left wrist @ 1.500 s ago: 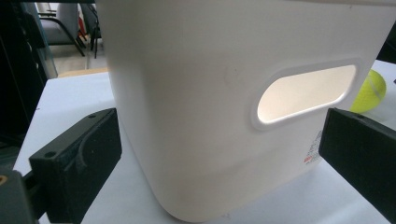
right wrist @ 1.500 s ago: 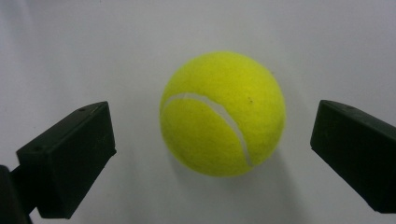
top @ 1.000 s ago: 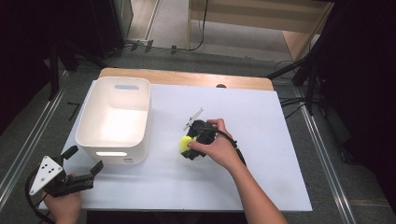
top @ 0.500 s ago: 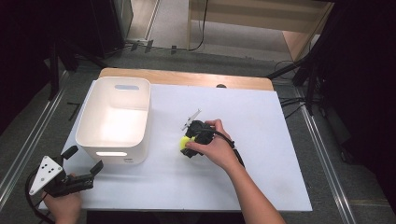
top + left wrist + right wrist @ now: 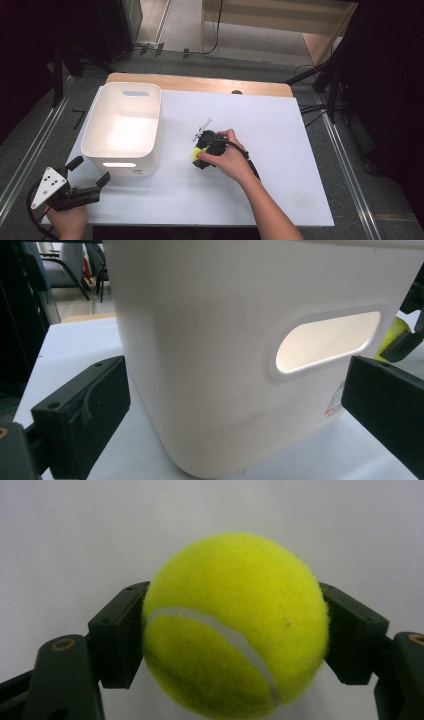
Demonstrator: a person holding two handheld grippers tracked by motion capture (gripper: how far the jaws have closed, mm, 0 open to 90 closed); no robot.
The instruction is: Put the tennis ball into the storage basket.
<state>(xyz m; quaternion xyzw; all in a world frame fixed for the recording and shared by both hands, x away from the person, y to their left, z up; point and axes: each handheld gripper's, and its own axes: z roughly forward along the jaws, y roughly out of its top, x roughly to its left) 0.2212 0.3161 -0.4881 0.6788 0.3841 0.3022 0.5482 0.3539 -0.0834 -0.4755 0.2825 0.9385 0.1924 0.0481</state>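
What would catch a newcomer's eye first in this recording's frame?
The bright yellow tennis ball, clamped between the right gripper's black jaws near the middle of the white table. Next, the tall white bin with handle cutouts at the table's left side, with the left gripper open at the near corner, facing the bin.

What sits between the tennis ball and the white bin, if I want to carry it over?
Nothing visible does. The right gripper is shut on the tennis ball, and the bare white table lies between it and the white bin. The bin's near wall must be cleared. The left gripper waits off at the front corner.
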